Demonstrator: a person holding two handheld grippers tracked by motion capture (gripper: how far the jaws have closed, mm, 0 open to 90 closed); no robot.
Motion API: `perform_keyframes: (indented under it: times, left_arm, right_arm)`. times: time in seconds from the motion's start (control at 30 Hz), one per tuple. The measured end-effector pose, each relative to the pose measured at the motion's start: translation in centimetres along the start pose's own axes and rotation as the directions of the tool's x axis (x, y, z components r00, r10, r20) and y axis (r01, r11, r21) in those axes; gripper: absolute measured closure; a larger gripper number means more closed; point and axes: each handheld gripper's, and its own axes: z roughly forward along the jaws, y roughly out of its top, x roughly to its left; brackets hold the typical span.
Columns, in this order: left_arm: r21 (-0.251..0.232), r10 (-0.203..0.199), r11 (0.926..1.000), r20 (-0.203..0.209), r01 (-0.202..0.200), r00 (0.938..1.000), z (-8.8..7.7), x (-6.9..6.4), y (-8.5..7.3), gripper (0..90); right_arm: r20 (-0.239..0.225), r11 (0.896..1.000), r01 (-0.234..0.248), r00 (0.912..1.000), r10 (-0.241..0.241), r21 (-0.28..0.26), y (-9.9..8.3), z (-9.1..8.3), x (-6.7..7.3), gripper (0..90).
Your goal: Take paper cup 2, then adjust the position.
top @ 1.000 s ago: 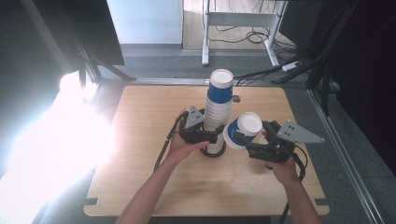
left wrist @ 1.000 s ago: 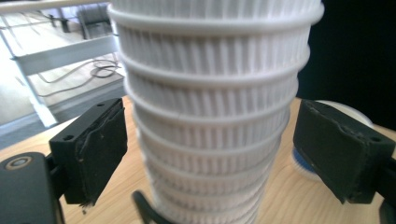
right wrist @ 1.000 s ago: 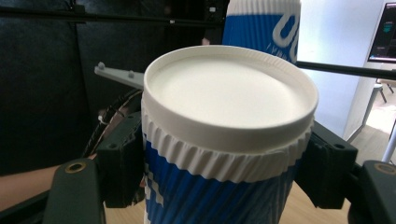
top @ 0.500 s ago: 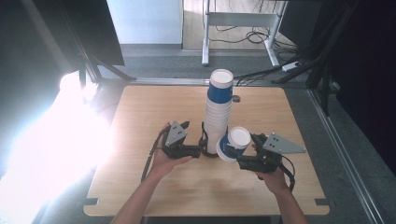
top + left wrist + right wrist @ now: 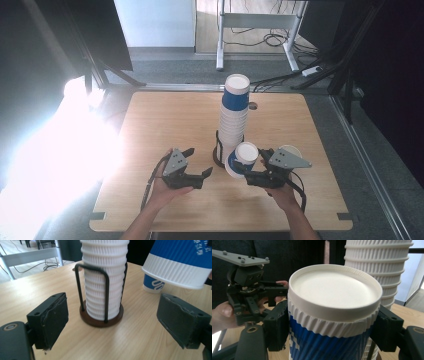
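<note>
High view: my right claw (image 5: pixel 248 176) grips a blue-and-white paper cup (image 5: pixel 241 159) by its ribbed sides, held tilted just above the table (image 5: pixel 165 120), right beside the tall cup stack (image 5: pixel 233 115) in its black wire holder (image 5: pixel 218 152). My left claw (image 5: pixel 204 176) hangs open and empty, close to the holder's left side. Left gripper view gives me another cup (image 5: pixel 153 285) standing behind the held one.

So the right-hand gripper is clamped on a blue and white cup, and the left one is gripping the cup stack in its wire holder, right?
Not quite: the left gripper is open, short of the stack; the left gripper view shows it. The right gripper does clamp the cup.
</note>
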Motion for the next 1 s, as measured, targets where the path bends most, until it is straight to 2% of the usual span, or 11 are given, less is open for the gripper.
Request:
perform_keyframes:
  times: [0.2,0.33,0.4,0.47,0.53,0.57,0.7,1.0]
  left_arm:
    - [0.038,-0.019,0.9991,-0.002,0.019,0.9998,-0.4,0.5,-1.5,10.8]
    - [0.052,-0.013,0.9986,-0.002,0.013,0.9999,-0.5,0.1,-2.0,10.8]
    - [0.047,-0.008,0.9989,0.011,0.008,0.9999,-0.5,-0.4,-1.9,10.7]
    - [0.037,0.012,0.9992,0.046,-0.013,0.9989,-0.2,-1.5,-1.4,10.6]
    - [0.037,0.022,0.999,0.058,-0.024,0.9981,-0.1,-1.9,-1.1,10.2]
    - [0.038,0.037,0.9985,0.082,-0.04,0.996,0.4,-2.6,-0.7,8.9]
    - [0.045,0.047,0.9976,0.113,-0.053,0.9925,1.4,-3.5,-0.3,8.0]
    - [0.05,0.063,0.9963,0.118,-0.069,0.991,3.0,-4.6,0.1,7.6]
  right_arm:
    - [-0.006,1.0,0.001,1.0,-0.001,0.022,-0.7,0.8,0.3,26.7]
    - [-0.014,1.0,0.003,0.9999,-0.003,0.03,-0.9,1.5,0.7,26.7]
    - [-0.023,0.999,0.012,0.9997,-0.011,0.036,-1.0,1.9,1.1,26.6]
    - [-0.029,0.999,0.015,0.9995,-0.014,0.042,-1.1,2.1,1.4,26.6]
    - [-0.032,0.999,0.016,0.9994,-0.015,0.045,-1.2,2.3,1.5,26.6]
    - [-0.039,0.998,0.018,0.9991,-0.016,0.053,-1.3,2.5,1.8,26.6]
    - [-0.044,0.998,0.018,0.9989,-0.016,0.06,-1.5,2.8,2.1,26.5]
    - [-0.053,0.998,0.012,0.9986,-0.008,0.07,-1.7,3.1,2.5,26.5]
